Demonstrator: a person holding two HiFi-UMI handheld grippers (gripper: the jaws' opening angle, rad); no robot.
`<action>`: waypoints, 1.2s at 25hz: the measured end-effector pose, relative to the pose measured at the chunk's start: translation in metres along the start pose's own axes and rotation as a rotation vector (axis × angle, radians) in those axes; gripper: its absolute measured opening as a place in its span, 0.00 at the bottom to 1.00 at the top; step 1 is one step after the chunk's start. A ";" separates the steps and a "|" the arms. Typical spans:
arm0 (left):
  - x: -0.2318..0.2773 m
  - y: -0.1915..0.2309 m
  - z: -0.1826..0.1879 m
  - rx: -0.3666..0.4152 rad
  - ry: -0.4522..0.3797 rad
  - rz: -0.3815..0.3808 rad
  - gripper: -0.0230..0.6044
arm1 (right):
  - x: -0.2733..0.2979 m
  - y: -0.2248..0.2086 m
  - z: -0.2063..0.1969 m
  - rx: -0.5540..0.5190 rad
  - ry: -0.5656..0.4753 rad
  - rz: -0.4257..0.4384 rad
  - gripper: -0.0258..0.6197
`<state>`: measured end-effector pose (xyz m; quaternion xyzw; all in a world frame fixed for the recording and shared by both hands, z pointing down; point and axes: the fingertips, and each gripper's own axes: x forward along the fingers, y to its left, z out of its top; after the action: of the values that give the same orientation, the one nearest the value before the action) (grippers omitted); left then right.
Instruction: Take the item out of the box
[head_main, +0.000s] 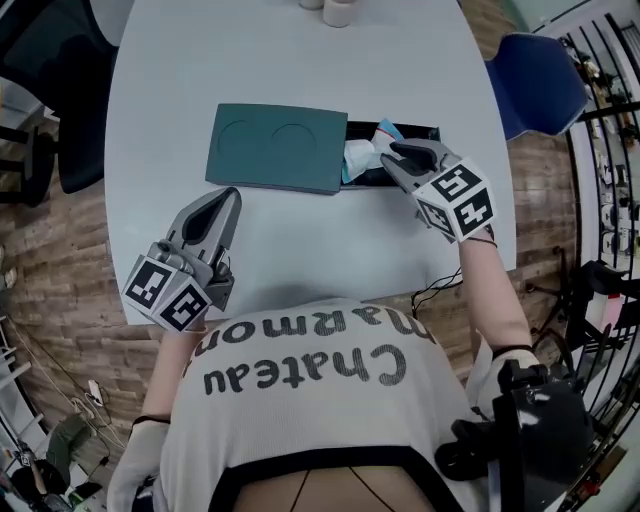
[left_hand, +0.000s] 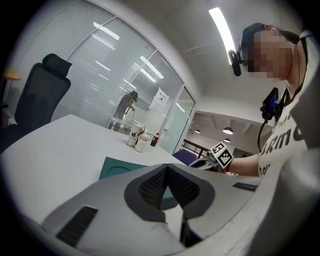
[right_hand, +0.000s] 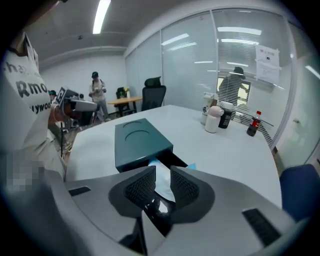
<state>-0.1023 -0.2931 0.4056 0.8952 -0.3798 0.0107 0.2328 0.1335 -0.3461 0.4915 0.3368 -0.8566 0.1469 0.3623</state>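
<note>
Right gripper (head_main: 388, 160) is hovering w/ jaws apart, packet (head_main: 357, 156) lying just below & between them in the open drawer of the box (head_main: 277, 147). Risk: pads catching only loose wrapper, packet slipping out. Left gripper (head_main: 232, 197), jaws together, isn't bracing the box, so it could be dragging along.

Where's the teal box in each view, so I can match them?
Head view: teal box upper centre on the white table.
Left gripper view: teal box low, left of centre.
Right gripper view: teal box at centre.
Shared landmark: cups at the white table's far end.
</note>
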 end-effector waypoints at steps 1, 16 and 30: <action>0.000 0.003 -0.002 -0.006 0.002 0.006 0.03 | 0.005 0.000 -0.003 -0.024 0.025 0.003 0.15; -0.001 0.021 -0.010 -0.027 0.019 0.045 0.03 | 0.051 0.002 -0.032 -0.151 0.227 0.031 0.18; -0.013 0.025 -0.021 -0.049 0.025 0.082 0.03 | 0.053 0.001 -0.042 -0.063 0.235 0.106 0.18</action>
<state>-0.1258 -0.2902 0.4324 0.8728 -0.4133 0.0221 0.2587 0.1276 -0.3498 0.5584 0.2601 -0.8290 0.1772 0.4624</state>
